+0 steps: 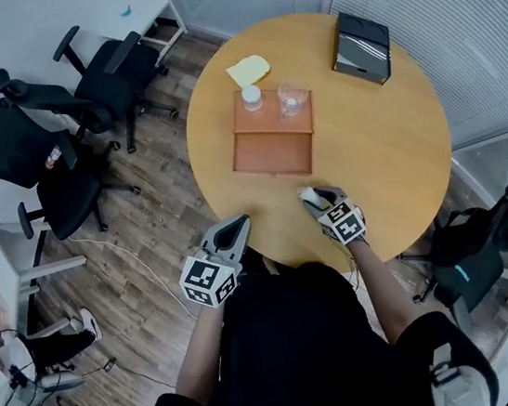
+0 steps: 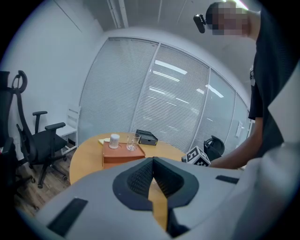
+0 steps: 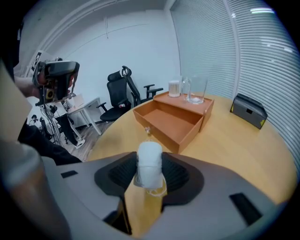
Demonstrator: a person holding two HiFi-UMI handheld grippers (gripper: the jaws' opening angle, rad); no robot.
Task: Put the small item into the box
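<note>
A small white cylinder-shaped item sits clamped between the jaws of my right gripper, a little above the round wooden table; in the head view the right gripper hovers near the table's near edge with the white item at its tip. The orange box lies ahead of it with its drawer pulled out and nothing inside; the same box shows beyond the jaws. My left gripper hangs off the table's near left edge, jaws together and holding nothing.
On the box's top stand a white jar and a clear glass. A yellow note lies behind them and a dark grey case sits at the far right. Office chairs stand left of the table.
</note>
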